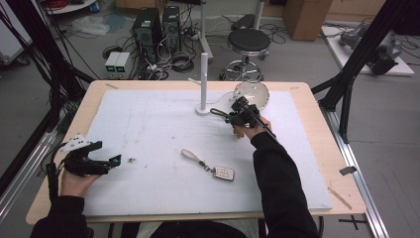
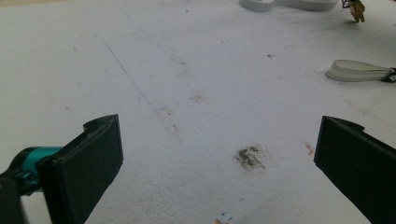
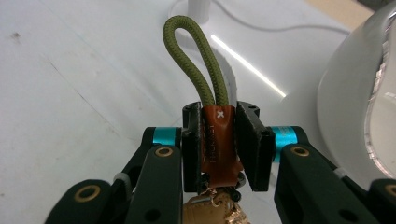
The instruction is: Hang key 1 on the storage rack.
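A: Right gripper clamped on the brown tab of the olive-loop keychain — just beside the white post.

B: Keep loop open, lift above post top, then lower. Left gripper gapes empty, far from post.

wooden table under white sheet; keyring, stand on it.

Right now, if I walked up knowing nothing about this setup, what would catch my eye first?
Probably the right gripper, shut on the brown leather tab of an olive cord loop keychain, held up near the white post at the far side of the table. Next, a second keychain with a pale strap lies alone mid-table on the white mat. At the near left edge, the left gripper hovers open, holding nothing.
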The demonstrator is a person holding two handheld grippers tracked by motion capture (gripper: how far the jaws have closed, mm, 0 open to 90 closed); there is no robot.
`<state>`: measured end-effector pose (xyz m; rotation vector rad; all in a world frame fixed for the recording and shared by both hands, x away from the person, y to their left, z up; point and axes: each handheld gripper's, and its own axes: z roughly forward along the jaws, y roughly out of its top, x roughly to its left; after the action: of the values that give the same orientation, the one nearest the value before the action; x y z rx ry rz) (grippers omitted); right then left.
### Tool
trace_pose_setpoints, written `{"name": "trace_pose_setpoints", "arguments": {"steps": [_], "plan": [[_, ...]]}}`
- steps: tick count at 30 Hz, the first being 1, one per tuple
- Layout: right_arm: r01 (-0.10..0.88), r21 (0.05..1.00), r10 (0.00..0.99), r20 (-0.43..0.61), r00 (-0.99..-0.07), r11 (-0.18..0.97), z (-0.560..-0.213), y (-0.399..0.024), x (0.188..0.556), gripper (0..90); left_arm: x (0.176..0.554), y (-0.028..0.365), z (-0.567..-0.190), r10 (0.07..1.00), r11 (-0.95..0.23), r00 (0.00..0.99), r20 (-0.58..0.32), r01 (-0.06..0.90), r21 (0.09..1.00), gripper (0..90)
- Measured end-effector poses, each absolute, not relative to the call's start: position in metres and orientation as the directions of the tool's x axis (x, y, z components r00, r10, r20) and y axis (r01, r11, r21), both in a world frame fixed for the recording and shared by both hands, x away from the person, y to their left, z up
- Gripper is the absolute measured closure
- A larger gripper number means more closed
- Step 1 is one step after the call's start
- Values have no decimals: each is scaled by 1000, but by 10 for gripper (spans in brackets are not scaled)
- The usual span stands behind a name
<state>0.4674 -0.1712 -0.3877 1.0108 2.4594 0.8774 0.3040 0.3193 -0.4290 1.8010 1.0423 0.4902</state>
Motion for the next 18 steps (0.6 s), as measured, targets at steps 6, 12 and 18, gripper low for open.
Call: {"name": "trace_pose_setpoints", "arguments": {"steps": [6, 12, 18], "plan": [[503, 680, 728, -67, -682, 534, -379, -177, 464, 722, 304, 319, -429, 825, -172, 553, -114, 439, 882, 18], [490, 711, 731, -48, -681, 504, -368, -184, 460, 722, 304, 319, -429, 824, -176, 555, -113, 440, 881, 18], [468, 723, 737, -83, -671, 507, -345, -182, 459, 722, 305, 319, -429, 825, -171, 553, -116, 440, 882, 18]]}}
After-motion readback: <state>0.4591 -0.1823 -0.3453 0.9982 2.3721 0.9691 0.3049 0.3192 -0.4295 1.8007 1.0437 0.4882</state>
